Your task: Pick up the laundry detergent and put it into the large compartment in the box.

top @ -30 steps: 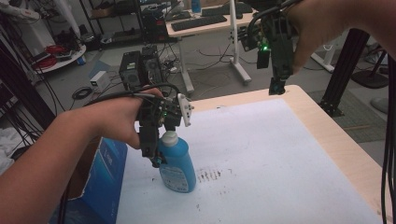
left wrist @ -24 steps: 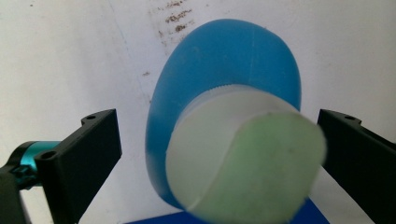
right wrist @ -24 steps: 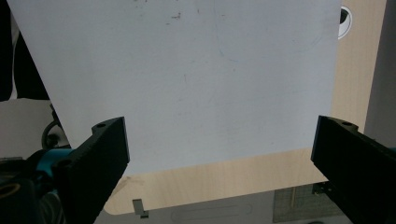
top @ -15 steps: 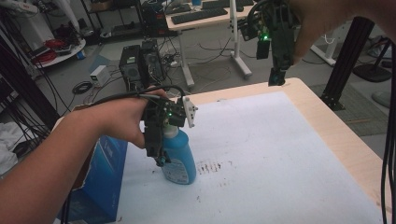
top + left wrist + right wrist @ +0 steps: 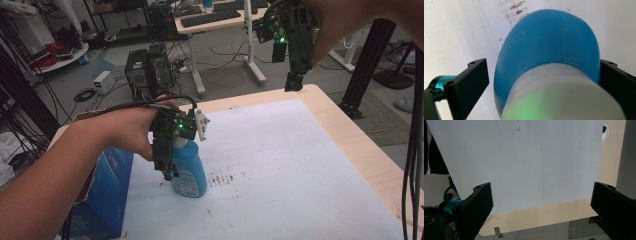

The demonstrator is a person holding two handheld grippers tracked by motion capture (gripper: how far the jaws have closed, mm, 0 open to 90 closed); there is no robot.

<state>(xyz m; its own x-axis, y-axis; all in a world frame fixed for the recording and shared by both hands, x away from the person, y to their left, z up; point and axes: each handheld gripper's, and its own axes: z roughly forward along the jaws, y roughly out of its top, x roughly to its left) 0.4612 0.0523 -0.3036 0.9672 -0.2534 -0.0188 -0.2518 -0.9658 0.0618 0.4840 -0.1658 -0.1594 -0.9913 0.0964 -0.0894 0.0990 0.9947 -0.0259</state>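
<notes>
A blue bottle [image 5: 192,175] with a white cap stands upright on the white sheet [image 5: 290,160] near the table's left side. My left gripper [image 5: 170,172] comes down over it from above, open, one jaw on each side of the bottle's body. In the left gripper view the bottle [image 5: 549,42] sits between the jaws of the left gripper [image 5: 543,62]; there is a thin gap at the left jaw, while the right jaw is at the bottle's edge. My right gripper [image 5: 292,82] hangs high over the far right corner, open and empty. The right gripper [image 5: 541,186] looks down on the bare sheet.
A blue box [image 5: 107,195] sits at the table's left edge under the left forearm. Dark smudges [image 5: 225,177] mark the sheet just right of the bottle. The wooden table rim [image 5: 360,150] borders the sheet on the right. Desks, computers and cables stand on the floor beyond.
Both grippers hold almost the same places. The left gripper stays astride the bottle, and the right one drifts only slightly up high.
</notes>
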